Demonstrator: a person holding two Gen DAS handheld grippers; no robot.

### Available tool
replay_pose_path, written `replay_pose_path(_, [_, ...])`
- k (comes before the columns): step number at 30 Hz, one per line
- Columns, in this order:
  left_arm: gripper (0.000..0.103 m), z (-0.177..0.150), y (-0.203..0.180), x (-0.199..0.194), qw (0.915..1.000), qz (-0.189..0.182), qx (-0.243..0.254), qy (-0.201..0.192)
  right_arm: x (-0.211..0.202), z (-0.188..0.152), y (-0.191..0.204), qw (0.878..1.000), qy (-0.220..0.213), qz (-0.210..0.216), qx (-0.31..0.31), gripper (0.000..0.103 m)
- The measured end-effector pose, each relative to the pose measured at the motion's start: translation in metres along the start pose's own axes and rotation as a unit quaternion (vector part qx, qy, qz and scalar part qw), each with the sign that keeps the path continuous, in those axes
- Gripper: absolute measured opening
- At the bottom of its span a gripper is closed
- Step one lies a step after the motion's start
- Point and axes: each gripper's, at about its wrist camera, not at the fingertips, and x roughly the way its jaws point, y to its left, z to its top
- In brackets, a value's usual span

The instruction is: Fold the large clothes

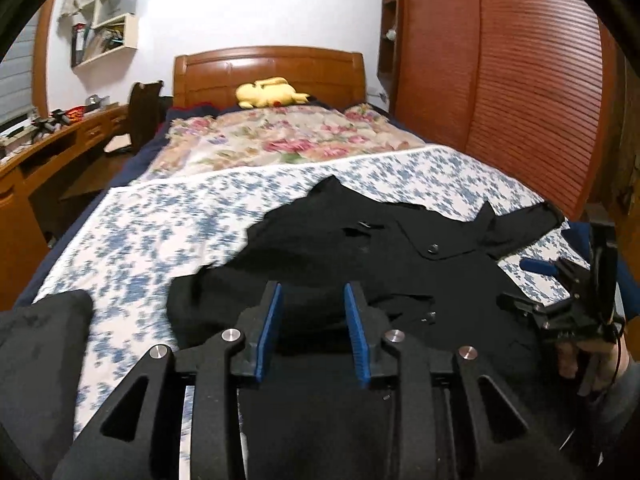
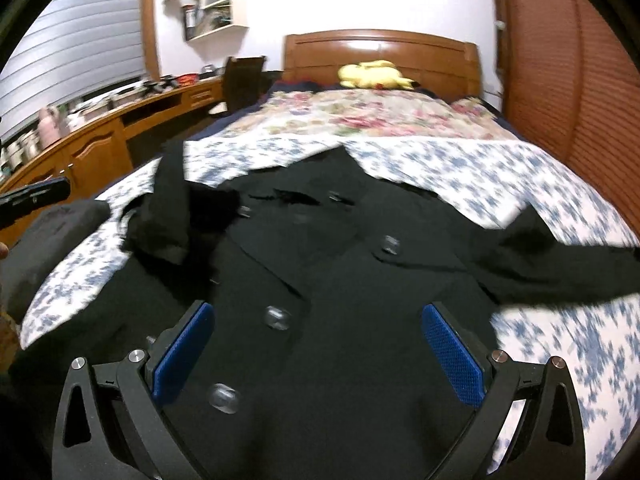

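Left hand-held gripper (image 1: pixel 314 312) hangs low over the near edge of a black coat (image 1: pixel 360 248), its blue pads partly parted with only dark cloth showing behind the gap and nothing pinched between them, as far as the left wrist view tells. Right hand-held gripper (image 2: pixel 318 350) stands wide open above the coat's buttoned front, holding nothing. Spread across the near half of the bed (image 1: pixel 140 232), the coat has its collar pointing to the far end, one sleeve (image 2: pixel 560 268) trailing out to the right and another sleeve (image 2: pixel 172 208) bunched and doubled over at the left. My judgement is that the fold is at an early stage: the sleeves are not yet laid in neatly (the left one looks crumpled rather than folded). Next, each gripper probably needs a fresh hold on a sleeve or side hem to bring it across the front. Room is ample toward the far floral quilt (image 1: pixel 280 140); a dark cushion (image 1: pixel 44 344) sits just beside the left near edge, and the wardrobe (image 1: pixel 520 100) closes in the right.
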Motion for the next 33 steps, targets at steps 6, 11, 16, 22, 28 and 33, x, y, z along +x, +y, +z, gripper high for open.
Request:
replay_pose_path(6, [0.036,-0.013,0.042,-0.028,0.9996,0.023,-0.010,-0.015,0.022,0.036,0.062,0.997,0.007,0.071,-0.034,0.103])
replay_pose_path(11, [0.049,-0.020,0.071,-0.049,0.9985,0.032,-0.032,-0.032,0.049,0.058,0.106,0.992,0.014,0.102,-0.069,0.103])
replay_pose_path(16, [0.065,-0.030,0.099,-0.063,0.9968,0.040,-0.058,-0.039,0.092,0.079,0.146,0.985,0.030,0.129,-0.113,0.100])
replay_pose_path(22, [0.072,-0.040,0.119,-0.076,0.9946,0.047,-0.079,-0.048,0.155,0.089,0.173,0.975,0.074,0.144,-0.150,0.097])
replay_pose_path(28, [0.073,-0.046,0.134,-0.079,0.9933,0.051,-0.092,-0.048,0.198,0.089,0.180,0.968,0.120,0.142,-0.170,0.091])
replay_pose_path(33, [0.073,-0.047,0.134,-0.074,0.9935,0.052,-0.092,-0.043,0.229,0.081,0.189,0.958,0.165,0.103,-0.209,0.050])
